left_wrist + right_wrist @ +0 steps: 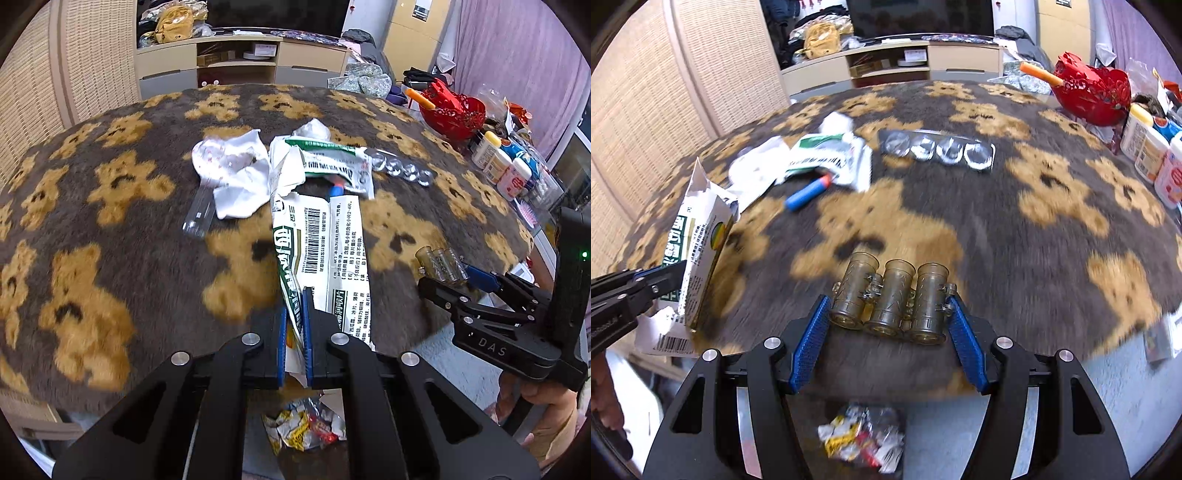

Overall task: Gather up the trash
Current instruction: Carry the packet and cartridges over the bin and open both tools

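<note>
The torn medicine box is clamped in your left claw at the near edge of the bear-patterned tabletop, its flattened cardboard reaching up toward the crumpled tissue, the second torn wrapper and the emptied blister strip. Your right claw stands apart, blue pads on either side of the clear three-tube plastic piece (whether they touch it is hard to tell). A blue foam dart lies beside the wrapper, and discarded scraps sit on the floor below the edge.
</note>
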Demonstrator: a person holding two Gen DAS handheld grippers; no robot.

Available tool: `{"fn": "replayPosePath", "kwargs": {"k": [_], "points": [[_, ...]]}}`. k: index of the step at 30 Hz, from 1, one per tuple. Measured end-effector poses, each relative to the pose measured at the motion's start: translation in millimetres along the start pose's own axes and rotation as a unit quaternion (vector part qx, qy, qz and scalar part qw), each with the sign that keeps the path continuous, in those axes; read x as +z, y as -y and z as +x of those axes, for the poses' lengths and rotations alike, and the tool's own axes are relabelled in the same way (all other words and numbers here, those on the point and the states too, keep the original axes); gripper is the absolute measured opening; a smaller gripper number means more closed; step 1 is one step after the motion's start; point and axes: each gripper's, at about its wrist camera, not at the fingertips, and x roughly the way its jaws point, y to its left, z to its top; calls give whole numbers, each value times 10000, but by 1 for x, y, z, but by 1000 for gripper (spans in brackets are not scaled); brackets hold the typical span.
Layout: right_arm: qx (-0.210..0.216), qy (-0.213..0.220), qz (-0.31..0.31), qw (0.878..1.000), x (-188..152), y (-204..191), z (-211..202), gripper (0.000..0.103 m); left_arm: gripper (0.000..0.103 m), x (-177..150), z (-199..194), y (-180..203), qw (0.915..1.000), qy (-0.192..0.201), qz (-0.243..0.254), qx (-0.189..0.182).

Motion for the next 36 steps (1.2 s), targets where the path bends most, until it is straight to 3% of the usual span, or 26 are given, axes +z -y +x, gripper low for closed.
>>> {"fn": "replayPosePath", "kwargs": {"k": [10,16,25,36], "points": [[327,-59,-99,9994,-52,-21,-50,65,6,-66,-41,4,9999,-73,-68,30],[385,-254,-115,9989,-82,-29,-59,65,6,-105,-47,8,9997,-217,-149,19],[367,-936,39,9949,-119,-27,-40,65,6,-153,-27,19,9976,-669,-166,-82],[492,-1305,371,9895,-132,-17,-14,65,6,-182,15,29,9925,-1194,-121,-236]]}}
